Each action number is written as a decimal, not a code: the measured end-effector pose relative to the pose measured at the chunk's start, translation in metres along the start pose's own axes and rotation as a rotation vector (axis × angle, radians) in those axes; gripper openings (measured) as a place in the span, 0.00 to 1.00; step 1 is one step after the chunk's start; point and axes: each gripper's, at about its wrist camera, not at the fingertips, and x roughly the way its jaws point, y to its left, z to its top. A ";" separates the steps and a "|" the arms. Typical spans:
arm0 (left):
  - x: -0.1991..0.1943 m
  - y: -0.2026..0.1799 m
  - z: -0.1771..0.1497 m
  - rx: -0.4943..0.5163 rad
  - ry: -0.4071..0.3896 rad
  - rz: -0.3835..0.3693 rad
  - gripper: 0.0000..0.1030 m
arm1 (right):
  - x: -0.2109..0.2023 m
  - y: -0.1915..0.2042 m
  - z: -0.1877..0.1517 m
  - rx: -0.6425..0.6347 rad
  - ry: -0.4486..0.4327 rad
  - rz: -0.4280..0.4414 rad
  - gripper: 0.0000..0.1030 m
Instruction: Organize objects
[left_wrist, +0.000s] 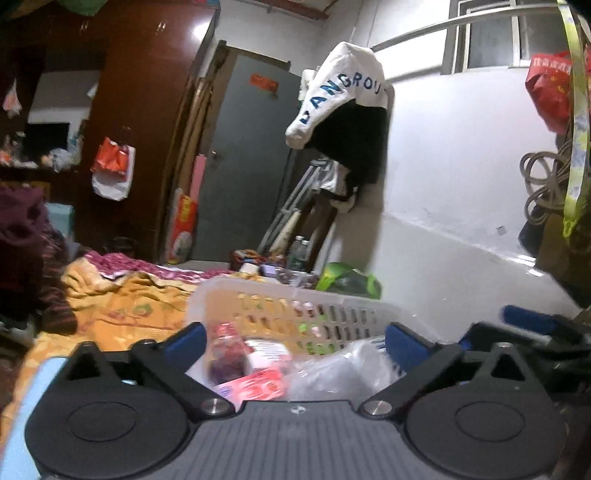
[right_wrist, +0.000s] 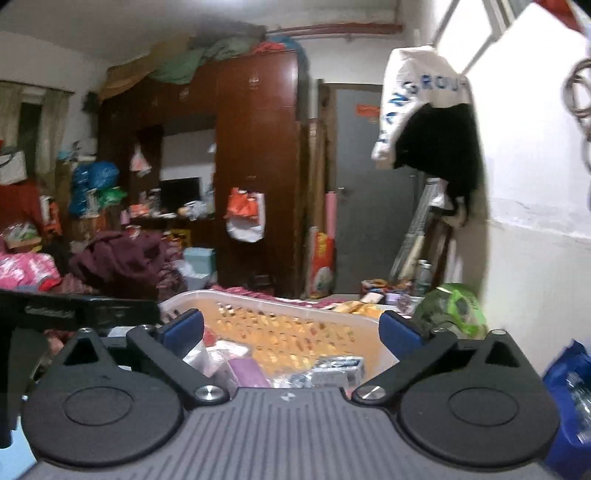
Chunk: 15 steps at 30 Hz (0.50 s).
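Observation:
A white slotted plastic basket (left_wrist: 258, 291) stands on the bed in front of both grippers and also shows in the right wrist view (right_wrist: 258, 301). It holds a pink box (left_wrist: 255, 386), a dark red packet (left_wrist: 227, 350), a clear plastic bag (left_wrist: 340, 373), a purple pack (right_wrist: 245, 371) and a blue-white box (right_wrist: 338, 365). My left gripper (left_wrist: 295, 341) is open and empty above the basket's near side. My right gripper (right_wrist: 291, 330) is open and empty above the basket. The right gripper's blue fingertips (left_wrist: 528, 321) show at the right of the left wrist view.
The bed has an orange patterned sheet (left_wrist: 122, 306). A green bag (right_wrist: 454, 306) lies by the white wall (left_wrist: 461, 184), and a blue bag (right_wrist: 569, 384) at right. A dark wardrobe (right_wrist: 258, 166), a grey door (left_wrist: 243, 158) and piled clothes (right_wrist: 122, 262) stand beyond.

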 end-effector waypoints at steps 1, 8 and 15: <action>-0.002 -0.002 0.001 0.014 0.015 0.011 1.00 | -0.005 0.001 -0.003 0.010 -0.005 -0.042 1.00; -0.010 -0.010 -0.006 0.096 0.023 0.052 1.00 | -0.021 0.018 -0.026 -0.113 -0.020 -0.172 1.00; -0.027 -0.030 -0.012 0.171 0.016 0.140 1.00 | -0.022 0.011 -0.026 -0.077 0.046 -0.142 1.00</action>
